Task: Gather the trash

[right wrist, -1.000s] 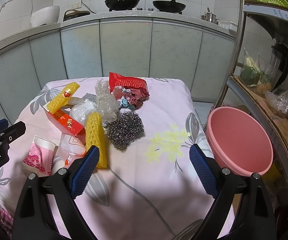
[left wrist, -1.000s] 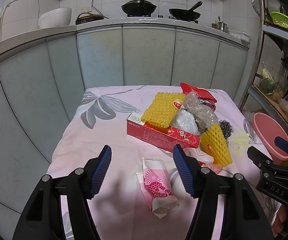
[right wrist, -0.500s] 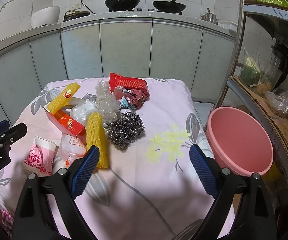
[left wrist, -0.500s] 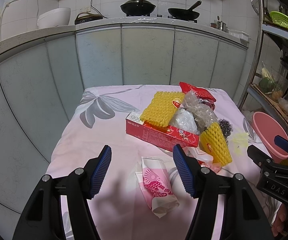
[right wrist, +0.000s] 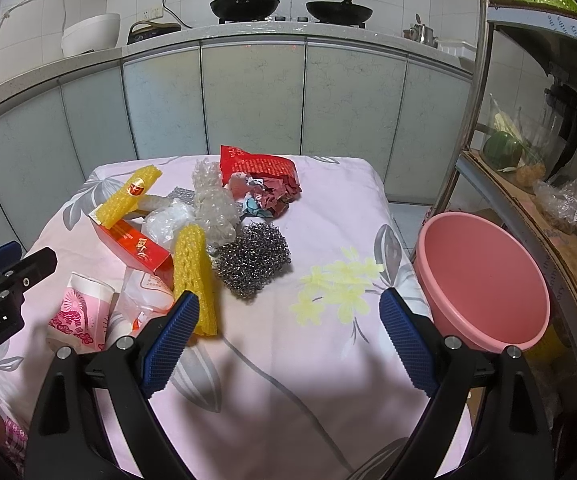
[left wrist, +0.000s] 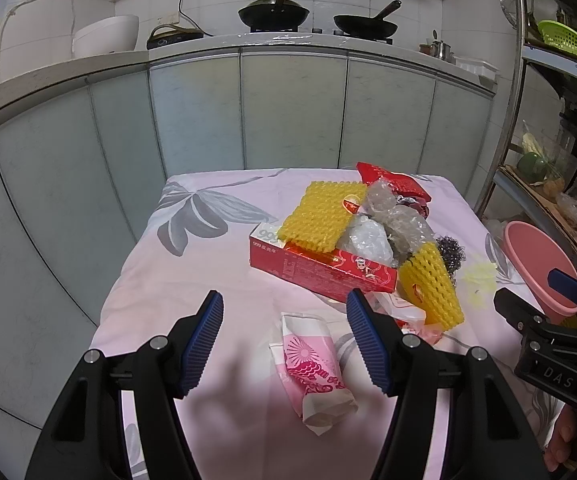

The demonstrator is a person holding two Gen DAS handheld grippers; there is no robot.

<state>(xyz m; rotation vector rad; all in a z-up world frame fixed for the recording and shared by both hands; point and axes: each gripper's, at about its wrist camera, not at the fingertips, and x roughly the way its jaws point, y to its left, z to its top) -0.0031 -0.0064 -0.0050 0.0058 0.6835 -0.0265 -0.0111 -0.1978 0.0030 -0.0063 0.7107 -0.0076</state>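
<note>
Bare cloth is seen between the spread, empty right gripper point(right wrist: 288, 322) and the table's point(right wrist: 372, 184) far edge; a pink basin point(right wrist: 484, 280) sits beside its right finger. The pink paper wrapper point(left wrist: 314, 364) lies between the fingers of the left gripper point(left wrist: 284, 338), which is also spread and empty.

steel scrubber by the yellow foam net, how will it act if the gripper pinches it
The steel scrubber looks like loose coiled wire, so it will probably squash between the fingers rather than resist. Likely light for its bulk. Its strands may snag the foam net touching it.
</note>
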